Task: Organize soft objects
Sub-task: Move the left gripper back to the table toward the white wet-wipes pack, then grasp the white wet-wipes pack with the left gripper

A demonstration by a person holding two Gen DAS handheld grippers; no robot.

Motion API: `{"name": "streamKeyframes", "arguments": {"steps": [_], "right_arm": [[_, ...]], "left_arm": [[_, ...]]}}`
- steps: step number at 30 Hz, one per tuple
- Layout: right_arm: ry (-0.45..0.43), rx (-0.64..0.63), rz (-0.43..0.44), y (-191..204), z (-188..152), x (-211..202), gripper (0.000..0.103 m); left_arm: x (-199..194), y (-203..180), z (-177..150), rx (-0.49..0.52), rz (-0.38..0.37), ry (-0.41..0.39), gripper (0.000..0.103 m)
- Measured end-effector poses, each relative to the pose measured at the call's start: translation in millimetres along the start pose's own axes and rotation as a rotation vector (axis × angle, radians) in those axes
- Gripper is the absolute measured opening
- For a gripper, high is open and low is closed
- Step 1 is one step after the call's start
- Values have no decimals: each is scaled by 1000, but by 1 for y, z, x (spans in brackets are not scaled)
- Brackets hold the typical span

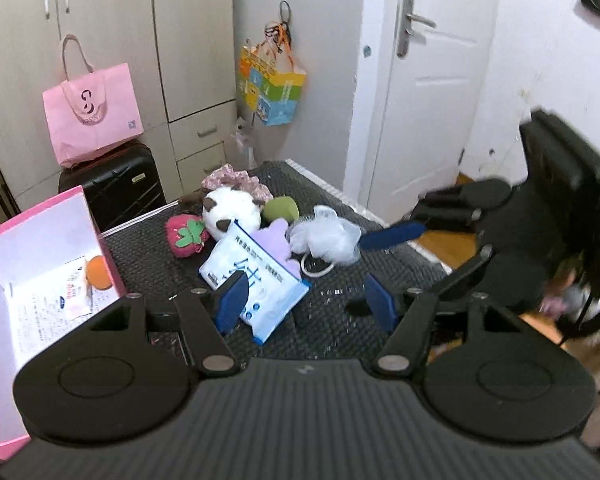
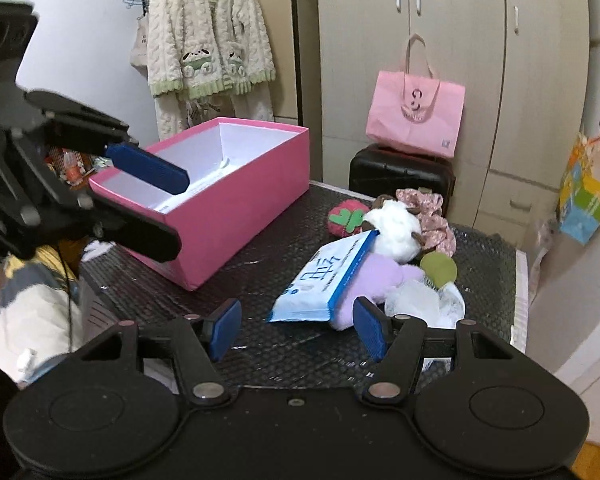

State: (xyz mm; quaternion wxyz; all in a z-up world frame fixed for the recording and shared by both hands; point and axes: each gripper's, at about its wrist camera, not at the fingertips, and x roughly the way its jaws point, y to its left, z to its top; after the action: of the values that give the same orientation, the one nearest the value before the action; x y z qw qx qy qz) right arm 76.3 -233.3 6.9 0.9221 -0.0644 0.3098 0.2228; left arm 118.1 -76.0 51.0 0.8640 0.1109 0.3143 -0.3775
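Note:
A heap of soft things lies on the dark mat: a white plush, a red strawberry plush, a green puff, a purple plush, a white mesh sponge, a pink floral scrunchie and a blue-white tissue pack. My left gripper is open and empty above the tissue pack. My right gripper is open and empty just before the pack.
An open pink box stands at the mat's left side, with papers and an orange thing inside. A black suitcase with a pink bag stands behind. A door is at the right.

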Motion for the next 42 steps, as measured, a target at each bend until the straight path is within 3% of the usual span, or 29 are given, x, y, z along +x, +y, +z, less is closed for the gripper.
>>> {"name": "streamKeyframes", "arguments": {"steps": [4,10,19,25,30,35,42], "right_arm": [[-30,-7,-13,-4,-7,21,67],[-37,-60,-44,-2,-13,57,67],[-25,-16,-31,-11,-7,92,67],[-22,-5,-53,-10,-12,99,66],[-46,50,-24,-17,-19,95,49],[-58,86,7,-27,-22,94,37],[-49,142,23,-34,-27,94,34]], "left_arm": [[24,5,-2,-57,7,-5,64],[71,29,0,-223,-54,37,64],[127,50,-2,-327,61,71,64],[145,57,-18,-417,95,93,64],[148,66,-29,-524,70,80,66],[151,68,-37,-557,77,71,74],[159,71,-47,-633,67,74,82]]}}
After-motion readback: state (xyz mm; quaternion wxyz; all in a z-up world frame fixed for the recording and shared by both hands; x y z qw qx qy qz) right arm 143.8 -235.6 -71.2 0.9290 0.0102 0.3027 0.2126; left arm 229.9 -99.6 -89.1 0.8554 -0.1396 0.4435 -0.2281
